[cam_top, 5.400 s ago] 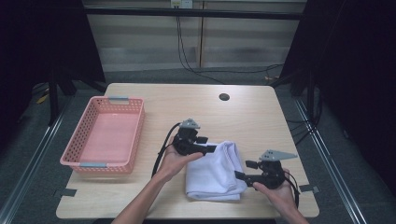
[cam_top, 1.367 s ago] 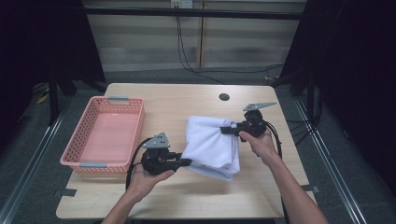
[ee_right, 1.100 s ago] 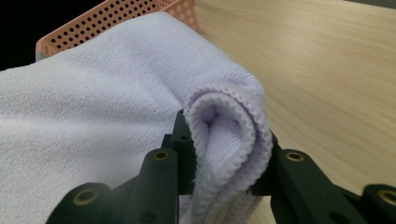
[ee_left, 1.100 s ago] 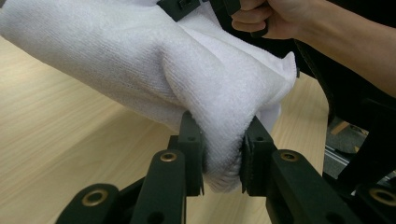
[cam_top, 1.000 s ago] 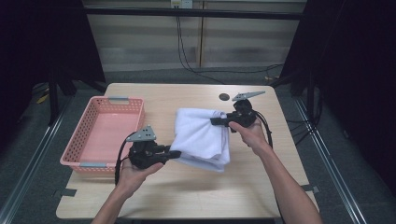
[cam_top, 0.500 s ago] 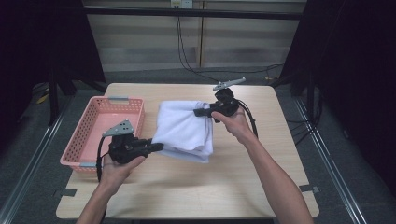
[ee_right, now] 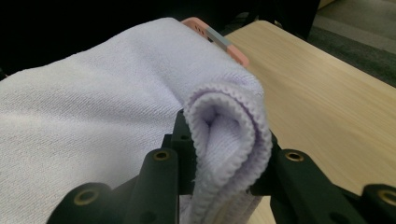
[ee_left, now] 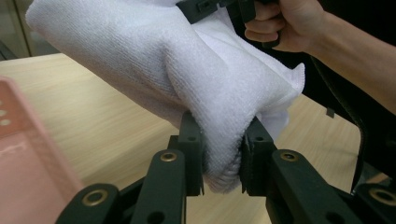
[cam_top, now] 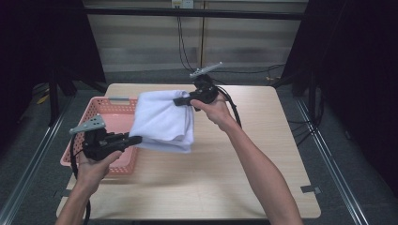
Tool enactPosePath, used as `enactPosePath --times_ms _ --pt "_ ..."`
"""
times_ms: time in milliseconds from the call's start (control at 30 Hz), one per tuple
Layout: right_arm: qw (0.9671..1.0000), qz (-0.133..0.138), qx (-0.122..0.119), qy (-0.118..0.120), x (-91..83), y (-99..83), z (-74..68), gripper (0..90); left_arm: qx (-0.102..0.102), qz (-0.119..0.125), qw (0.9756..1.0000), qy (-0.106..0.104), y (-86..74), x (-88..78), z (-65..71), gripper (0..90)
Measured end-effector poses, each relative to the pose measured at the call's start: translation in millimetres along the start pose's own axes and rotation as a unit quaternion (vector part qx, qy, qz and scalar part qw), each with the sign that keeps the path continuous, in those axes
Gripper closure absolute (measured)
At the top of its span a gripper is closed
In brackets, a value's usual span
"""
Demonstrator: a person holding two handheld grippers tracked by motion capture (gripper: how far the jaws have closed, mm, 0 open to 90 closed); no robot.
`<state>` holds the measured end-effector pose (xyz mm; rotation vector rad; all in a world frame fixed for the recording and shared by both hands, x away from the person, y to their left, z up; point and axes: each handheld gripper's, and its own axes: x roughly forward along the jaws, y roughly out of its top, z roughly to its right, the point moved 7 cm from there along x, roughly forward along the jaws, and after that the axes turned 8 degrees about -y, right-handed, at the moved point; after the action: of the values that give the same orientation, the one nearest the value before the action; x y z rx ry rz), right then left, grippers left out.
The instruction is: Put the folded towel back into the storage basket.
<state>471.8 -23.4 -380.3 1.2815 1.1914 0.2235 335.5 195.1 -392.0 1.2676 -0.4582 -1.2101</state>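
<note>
Both grippers carry the folded white terry-cloth towel (cam_top: 164,122) in the air, above the desk's left half. The left gripper (cam_top: 123,140) clamps the towel's near fold, the right gripper (cam_top: 180,101) pinches its far edge. It hangs just right of the pink slotted plastic basket (cam_top: 101,112) at the left edge. This looks like the transfer step; next, both hands swing left together, lower level, then release.

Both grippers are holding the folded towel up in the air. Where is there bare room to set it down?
The pink basket is empty under the towel's left end. The table is bare right of the right gripper and along the near edge. It is crowded only around the left gripper, over the basket's rim.
</note>
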Motion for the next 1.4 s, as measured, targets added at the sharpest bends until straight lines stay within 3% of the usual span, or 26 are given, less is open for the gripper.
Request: enactPosePath --times_ms 100,233,267,533,700,833,933,1067,1133,1300,1400 --pt "1.0 0.003 0.0 0.009 12.2 10.2 -8.2 70.4 -0.004 0.008 0.9998 0.017 -0.4 -18.6 -7.9 74.2" --pt "0.9999 -0.003 -0.004 0.014 29.5 20.0 -17.7 70.4 -0.013 0.014 0.9995 0.026 -2.3 -31.1 -17.3 74.2" --pt "0.9998 -0.011 -0.014 0.005 42.1 23.2 -24.0 70.4 -0.019 0.015 0.9991 0.035 -4.0 -36.6 -22.6 74.2" --pt "0.9995 -0.02 -0.015 0.019 75.5 36.7 -44.0 70.4 -0.043 0.028 0.9967 0.063 -15.5 -70.5 -42.2 74.2" --pt "0.9991 -0.027 -0.023 0.022 100.1 49.3 -61.5 70.5 -0.051 0.029 0.9936 0.097 -18.1 -98.0 -53.4 74.2" --pt "0.9989 -0.024 -0.02 0.035 114.3 58.6 -73.9 70.5 -0.065 0.029 0.991 0.113 -25.9 -116.7 -64.8 74.2" --pt "0.9988 -0.028 -0.026 0.032 125.5 62.5 -82.1 70.5 -0.071 0.032 0.9894 0.122 -31.0 -126.1 -71.6 74.2" --pt "0.9987 -0.029 -0.018 0.037 140.4 63.1 -90.1 70.5 -0.072 0.028 0.9872 0.139 -38.7 -138.0 -80.1 74.3" --pt "0.9987 -0.029 -0.017 0.04 143.5 62.6 -91.6 70.5 -0.068 0.022 0.9873 0.142 -41.1 -139.8 -81.1 74.3" --pt "0.9986 -0.041 -0.004 0.033 168.2 47.0 -96.2 70.5 -0.088 -0.001 0.9824 0.164 -59.8 -143.1 -97.5 74.3" --pt "0.9984 -0.05 -0.002 0.027 180.1 36.5 -95.3 70.5 -0.096 -0.011 0.9812 0.167 -68.8 -139.6 -103.7 74.2"
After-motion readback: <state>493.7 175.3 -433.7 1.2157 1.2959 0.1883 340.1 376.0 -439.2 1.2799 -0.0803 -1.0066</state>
